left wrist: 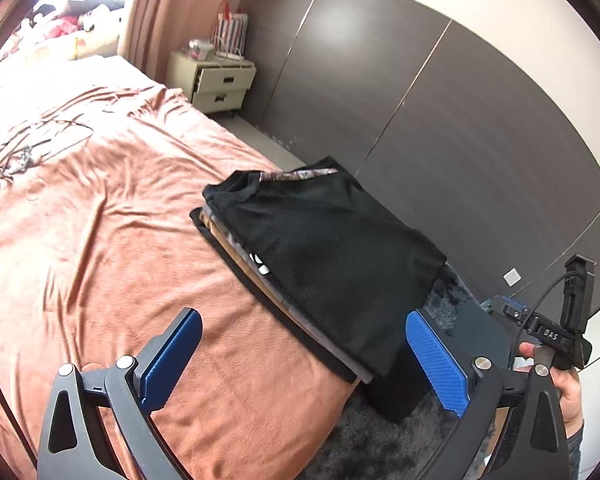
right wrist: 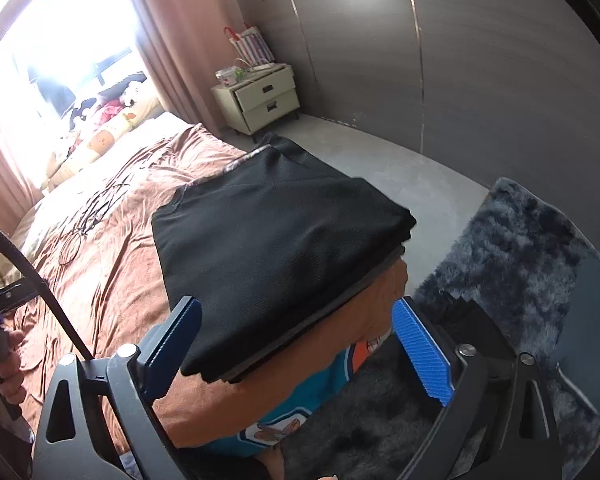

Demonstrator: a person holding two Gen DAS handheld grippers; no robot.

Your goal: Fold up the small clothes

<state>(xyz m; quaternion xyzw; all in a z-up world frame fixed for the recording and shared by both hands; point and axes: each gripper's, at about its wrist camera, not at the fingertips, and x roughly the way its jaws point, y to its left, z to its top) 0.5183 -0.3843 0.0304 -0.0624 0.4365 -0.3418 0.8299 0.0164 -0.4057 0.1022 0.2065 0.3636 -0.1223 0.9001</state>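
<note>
A folded black garment (left wrist: 332,264) lies on top of a stack of folded clothes (left wrist: 236,256) at the corner of the bed. My left gripper (left wrist: 304,360) is open, just short of the stack's near end, and nothing is between its blue fingers (left wrist: 172,356). In the right wrist view the same black garment (right wrist: 276,256) tops the stack near the bed edge. My right gripper (right wrist: 296,348) is open, and the stack's near corner sits between and beyond its blue fingers (right wrist: 422,354), untouched as far as I can see.
The bed has a rust-coloured sheet (left wrist: 100,240) with a tangle of cables (left wrist: 32,148). A dark shaggy rug (right wrist: 520,264) covers the floor by the bed. A cream nightstand (left wrist: 212,84) stands at the dark wall panels. A hand (left wrist: 568,392) holds the other gripper.
</note>
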